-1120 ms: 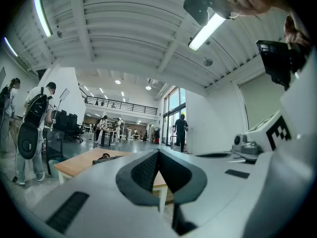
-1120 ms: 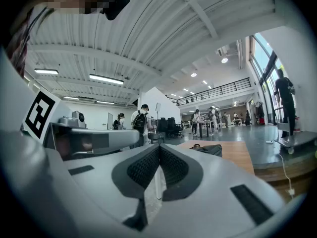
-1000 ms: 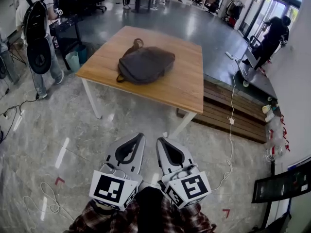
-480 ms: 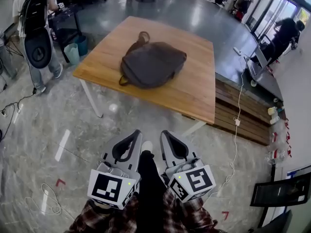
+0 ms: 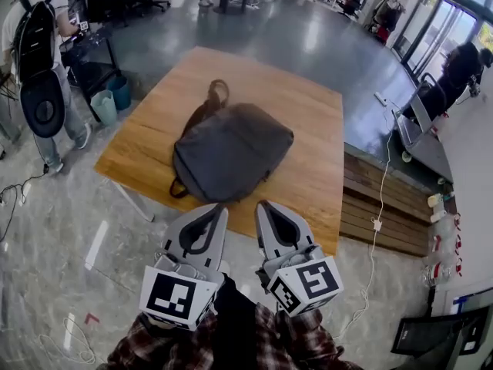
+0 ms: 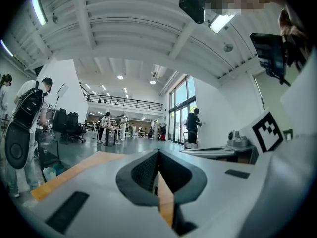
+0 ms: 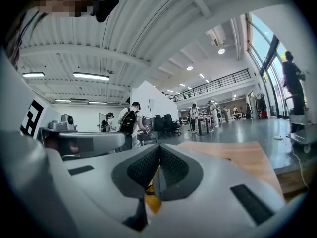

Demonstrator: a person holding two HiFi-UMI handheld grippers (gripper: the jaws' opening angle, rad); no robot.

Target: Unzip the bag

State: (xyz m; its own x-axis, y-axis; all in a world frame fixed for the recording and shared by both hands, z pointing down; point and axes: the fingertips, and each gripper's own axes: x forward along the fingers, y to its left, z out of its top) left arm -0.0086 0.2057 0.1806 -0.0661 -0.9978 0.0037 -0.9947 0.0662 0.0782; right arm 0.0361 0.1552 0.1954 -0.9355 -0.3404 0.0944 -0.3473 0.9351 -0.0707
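The head camera looks forward and steeply down onto the wooden surface [image 5: 308,160], with the left tool [image 5: 220,206] and right tool [image 5: 261,204] close at that view's lower edge. Each tool's camera rides low behind its own jaws (very near them) and faces out along them, roughly level. All three views share the surface and the person [image 5: 38,60] with a backpack.

A dark bag [image 5: 228,151] lies on the wooden table [image 5: 316,160].
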